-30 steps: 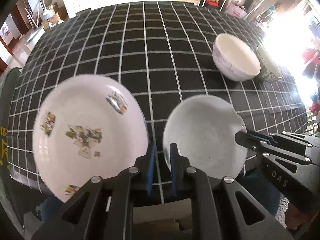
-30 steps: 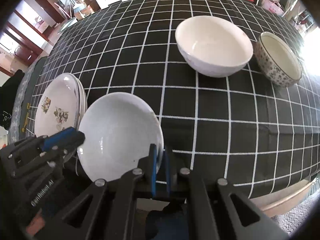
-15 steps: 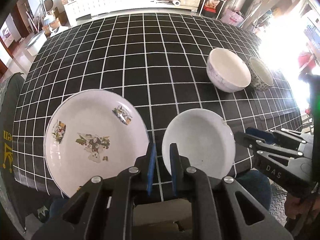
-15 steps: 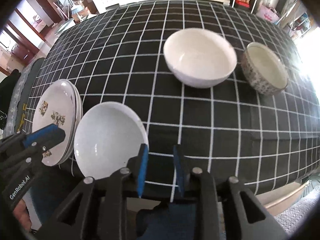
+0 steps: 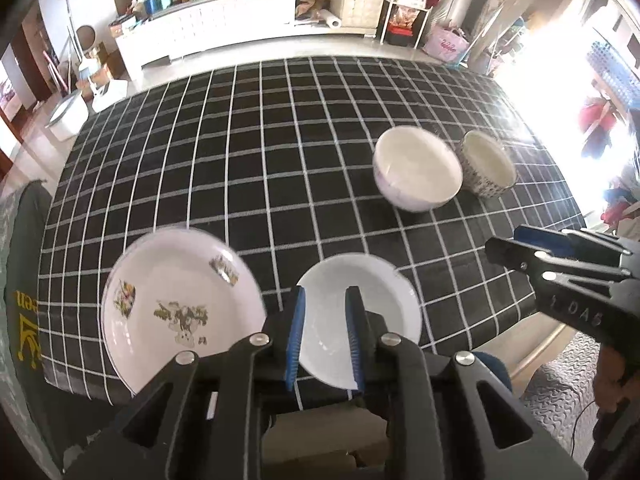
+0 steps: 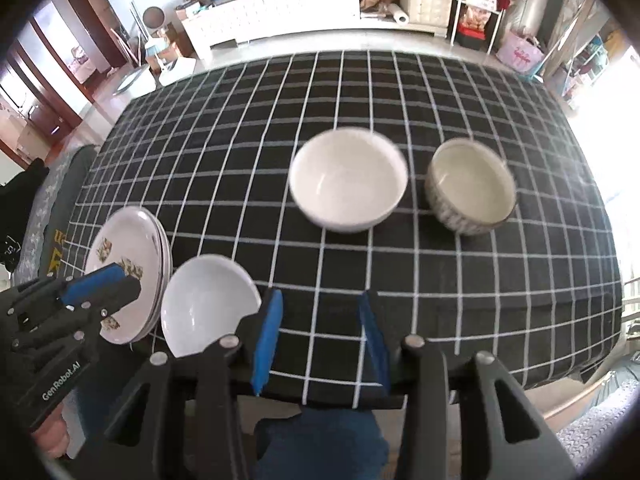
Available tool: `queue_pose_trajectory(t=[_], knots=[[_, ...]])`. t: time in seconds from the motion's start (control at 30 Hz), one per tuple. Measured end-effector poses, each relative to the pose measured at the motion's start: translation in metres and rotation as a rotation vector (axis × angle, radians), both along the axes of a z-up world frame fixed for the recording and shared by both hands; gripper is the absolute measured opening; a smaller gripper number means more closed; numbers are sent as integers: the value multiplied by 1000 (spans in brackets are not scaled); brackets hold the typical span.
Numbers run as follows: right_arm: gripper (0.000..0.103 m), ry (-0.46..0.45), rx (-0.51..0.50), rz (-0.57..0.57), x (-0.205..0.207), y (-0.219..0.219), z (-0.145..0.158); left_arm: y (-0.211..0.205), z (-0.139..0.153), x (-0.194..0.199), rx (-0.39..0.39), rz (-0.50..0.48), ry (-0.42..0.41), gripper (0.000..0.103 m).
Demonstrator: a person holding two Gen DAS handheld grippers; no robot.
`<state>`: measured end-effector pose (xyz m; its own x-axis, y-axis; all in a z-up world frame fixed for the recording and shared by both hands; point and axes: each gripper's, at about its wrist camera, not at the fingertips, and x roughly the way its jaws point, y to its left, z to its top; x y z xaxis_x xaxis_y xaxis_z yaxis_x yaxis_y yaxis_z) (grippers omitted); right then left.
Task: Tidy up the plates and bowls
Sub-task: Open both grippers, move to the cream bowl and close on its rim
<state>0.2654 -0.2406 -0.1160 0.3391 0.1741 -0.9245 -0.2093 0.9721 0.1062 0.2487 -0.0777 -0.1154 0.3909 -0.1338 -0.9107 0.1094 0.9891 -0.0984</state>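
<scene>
1. Both grippers are hanging apart and empty: left gripper point(image 5: 324, 336) narrowly, right gripper point(image 6: 320, 340) wider, both having just been opening.
2. The plain dish point(image 6: 208, 304) is sitting at lower left, touching the plate stack point(image 6: 128, 264) near the table edge; a careless nudge is risking a fall.
3. White bowl point(image 6: 348, 180) and patterned bowl point(image 6: 470, 186), at centre right, are sitting empty.

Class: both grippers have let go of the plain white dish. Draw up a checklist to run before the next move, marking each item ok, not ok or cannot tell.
1. Left gripper empty, its jaws having just been opening: ok.
2. Right gripper empty, its jaws having just been opening: ok.
3. Plain white dish resting on the tablecloth: ok.
4. Dish stacked on patterned plates: not ok, beside them.
5. White bowl and patterned bowl nested: not ok, side by side.
</scene>
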Motion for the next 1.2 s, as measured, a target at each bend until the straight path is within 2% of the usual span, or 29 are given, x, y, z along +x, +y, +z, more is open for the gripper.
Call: queue_pose_trajectory(t=[0.1, 0.27, 0.47, 0.53, 0.73, 0.87, 1.07, 1.2], knots=[[46, -24, -2, 9, 5, -5, 16, -5, 11, 8, -12, -11, -3, 22], [46, -57, -1, 19, 17, -12, 36, -14, 28, 19, -3, -25, -33, 22], [46, -80, -39, 5, 36, -18, 44, -32, 36, 44, 19, -65, -39, 27], [46, -82, -40, 0, 42, -20, 42, -36, 33, 56, 17, -77, -24, 33], [46, -54, -37, -26, 69, -28, 27, -40, 18, 93, -1, -54, 9, 33], [46, 10, -30, -32, 91, -30, 8, -40, 7, 115, -17, -48, 43, 33], [46, 139, 39, -78, 125, -33, -24, -39, -18, 148, -93, -16, 147, 33], [46, 147, 28, -95, 139, -32, -34, -45, -34, 163, -94, -25, 173, 33]])
